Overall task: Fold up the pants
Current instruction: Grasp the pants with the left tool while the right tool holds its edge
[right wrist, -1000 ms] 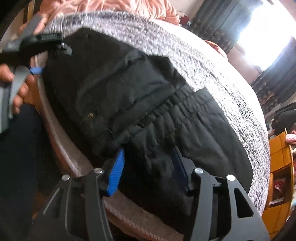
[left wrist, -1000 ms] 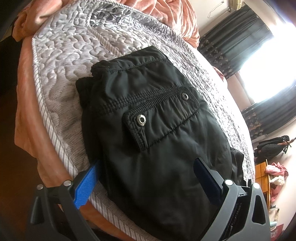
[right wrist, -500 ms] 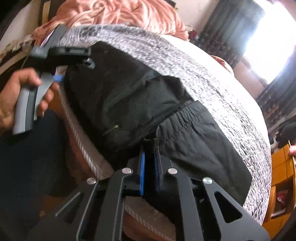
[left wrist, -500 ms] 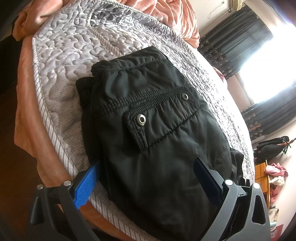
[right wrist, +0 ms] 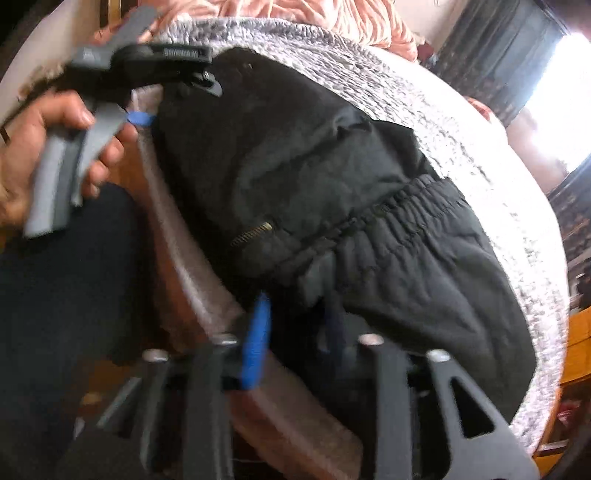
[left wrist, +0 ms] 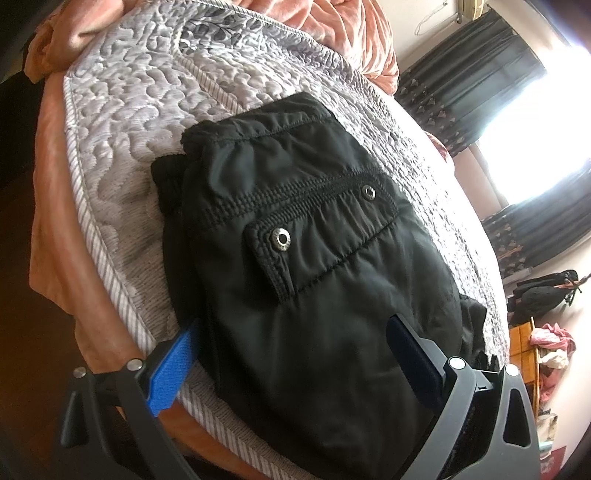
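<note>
Both claws tilt down over the pants (left wrist: pixel 314 258): left claw (left wrist: pixel 291 354) apart, right claw (right wrist: pixel 295 332) just reopened, gripping nothing.

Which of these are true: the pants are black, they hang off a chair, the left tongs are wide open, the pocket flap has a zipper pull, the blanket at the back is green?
1. The black padded pants lie on a grey quilted mattress. True.
2. They hang off a chair. False: they rest flat on the mattress.
3. The left tongs stand wide open. True.
4. The pocket flap closes with a zipper pull. False: it has metal snaps.
5. The crumpled blanket is green. False: it is peach pink.
</note>
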The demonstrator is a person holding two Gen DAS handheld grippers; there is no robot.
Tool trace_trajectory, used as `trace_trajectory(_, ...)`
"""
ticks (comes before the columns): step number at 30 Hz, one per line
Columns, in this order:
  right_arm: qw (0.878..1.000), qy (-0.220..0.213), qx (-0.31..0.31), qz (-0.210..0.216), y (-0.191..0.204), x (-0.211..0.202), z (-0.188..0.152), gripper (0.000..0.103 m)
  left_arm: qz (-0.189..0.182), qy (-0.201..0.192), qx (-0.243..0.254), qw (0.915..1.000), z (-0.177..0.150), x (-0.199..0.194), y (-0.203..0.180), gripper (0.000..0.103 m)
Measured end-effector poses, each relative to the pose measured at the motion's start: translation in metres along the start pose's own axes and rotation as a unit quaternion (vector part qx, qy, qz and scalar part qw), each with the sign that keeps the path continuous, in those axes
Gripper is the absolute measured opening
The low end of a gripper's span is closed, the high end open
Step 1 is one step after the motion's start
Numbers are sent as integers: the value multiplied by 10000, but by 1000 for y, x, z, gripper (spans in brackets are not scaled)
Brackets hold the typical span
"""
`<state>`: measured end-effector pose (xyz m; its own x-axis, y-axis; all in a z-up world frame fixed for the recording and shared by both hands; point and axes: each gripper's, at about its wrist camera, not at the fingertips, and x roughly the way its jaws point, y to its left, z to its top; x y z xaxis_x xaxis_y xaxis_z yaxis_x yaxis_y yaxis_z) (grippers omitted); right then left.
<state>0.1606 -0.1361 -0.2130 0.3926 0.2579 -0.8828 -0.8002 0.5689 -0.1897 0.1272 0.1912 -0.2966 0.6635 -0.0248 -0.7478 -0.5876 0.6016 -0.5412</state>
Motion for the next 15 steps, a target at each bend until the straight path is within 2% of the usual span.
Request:
trace_trajectory(1,9998,-1,81,194,-3,-7,4,39,-54,3,-2,10000,1,-5,0,99)
trace_trajectory(4,9956,25,341,867,-20,-27,23,50,-322,-22,-124,9994,1,-25,8,99)
trace_trajectory(6,9920,36,453,1178,-31,-33,37,54,-497,-30,-415,9979,3,-37,22,99)
trace_trajectory(8,9848,93,609,1624,-48,-35,65,63,-636,-35,-967,9933,11,-46,45,99)
trace_trajectory(10,9780,146,702,1959,-63,-30,102,68,-731,-17,-1410,9873,22,-48,63,99)
trace_trajectory(12,9723,185,690,2227,-72,-21,144,75,-718,133,-1627,9840,30,-41,74,99)
trace_trajectory(13,9680,292,657,2404,-74,-11,170,82,-695,197,-1672,9833,32,-37,78,99)
trace_trajectory(15,9664,435,506,2483,-73,9,211,83,-757,280,-1855,9793,37,-29,88,99)
